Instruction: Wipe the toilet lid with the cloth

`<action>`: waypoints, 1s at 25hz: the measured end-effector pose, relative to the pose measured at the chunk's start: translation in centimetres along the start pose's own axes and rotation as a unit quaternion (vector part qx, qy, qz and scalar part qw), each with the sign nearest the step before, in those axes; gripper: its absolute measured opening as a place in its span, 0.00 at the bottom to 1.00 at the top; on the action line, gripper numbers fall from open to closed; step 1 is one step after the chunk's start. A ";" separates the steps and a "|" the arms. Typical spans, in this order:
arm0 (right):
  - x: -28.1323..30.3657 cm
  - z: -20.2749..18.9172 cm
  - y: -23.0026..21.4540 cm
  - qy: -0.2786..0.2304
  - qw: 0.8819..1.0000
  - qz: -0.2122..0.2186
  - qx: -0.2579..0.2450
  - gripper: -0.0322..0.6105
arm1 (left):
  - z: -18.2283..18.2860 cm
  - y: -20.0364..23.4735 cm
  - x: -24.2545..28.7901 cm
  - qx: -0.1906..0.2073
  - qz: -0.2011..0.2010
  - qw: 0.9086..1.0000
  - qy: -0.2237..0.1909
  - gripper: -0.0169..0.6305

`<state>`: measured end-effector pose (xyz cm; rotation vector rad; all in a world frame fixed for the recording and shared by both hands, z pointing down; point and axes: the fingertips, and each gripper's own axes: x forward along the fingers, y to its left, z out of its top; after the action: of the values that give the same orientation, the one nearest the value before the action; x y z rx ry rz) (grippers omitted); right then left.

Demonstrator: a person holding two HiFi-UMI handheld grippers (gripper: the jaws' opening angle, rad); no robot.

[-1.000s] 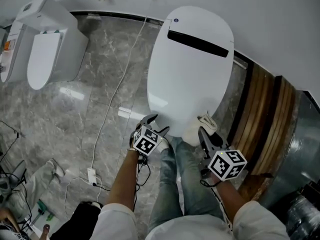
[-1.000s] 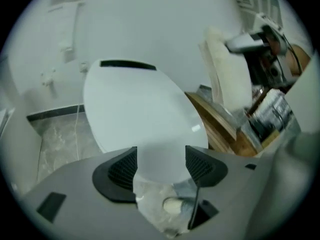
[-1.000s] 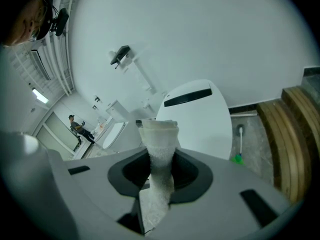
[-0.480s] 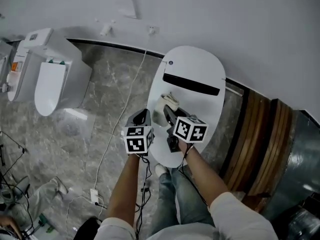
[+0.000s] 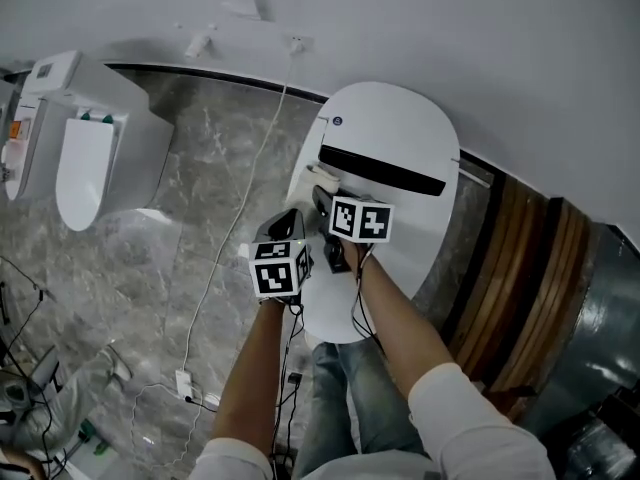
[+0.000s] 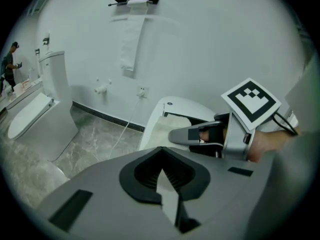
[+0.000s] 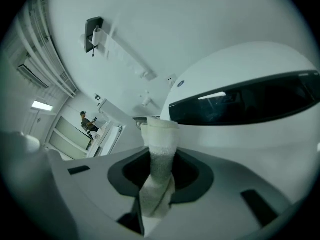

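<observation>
The white oval toilet lid point(image 5: 400, 133) has a black band point(image 5: 382, 171) across its back. My right gripper point(image 5: 322, 194) reaches over the lid's left side, just in front of that band, shut on the pale cloth point(image 5: 322, 176). In the right gripper view the rolled cloth point(image 7: 160, 134) stands up between the jaws, with the lid point(image 7: 250, 74) behind it. My left gripper point(image 5: 288, 226) hovers beside the lid's left edge, shut with nothing in it point(image 6: 161, 171). The left gripper view shows the right gripper's fingers point(image 6: 192, 134) and the cloth point(image 6: 167, 126) on the lid point(image 6: 177, 106).
A second white toilet point(image 5: 90, 138) stands at the left on the marble floor. A white cable point(image 5: 240, 178) runs from the wall to a plug point(image 5: 183, 380). Wooden slats point(image 5: 520, 278) lie right of the lid. The person's jeans-clad legs point(image 5: 340, 388) are just below it.
The right gripper carried the cloth from the lid's front edge up to its left side near the black band. The left gripper shut and moved along the lid's left edge.
</observation>
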<state>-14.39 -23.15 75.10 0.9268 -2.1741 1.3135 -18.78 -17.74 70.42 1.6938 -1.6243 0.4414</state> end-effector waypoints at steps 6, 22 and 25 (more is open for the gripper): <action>-5.4 0.3 -5.7 0.008 0.998 -0.064 -0.020 0.19 | -1.7 -4.0 0.9 0.001 -0.029 0.999 0.016 0.05; -18.5 -0.2 -18.5 -0.020 0.986 -0.163 0.030 0.19 | -5.1 -7.6 0.6 0.034 -0.064 0.997 0.039 0.05; -13.8 -1.1 -10.7 -0.015 0.997 -0.067 0.019 0.19 | -5.3 -4.6 -0.6 0.026 -0.039 0.998 0.035 0.05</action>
<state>2.85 -21.25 72.87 1.0941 -2.0757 1.2876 -13.20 -13.88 72.34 1.7547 -1.5026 0.5026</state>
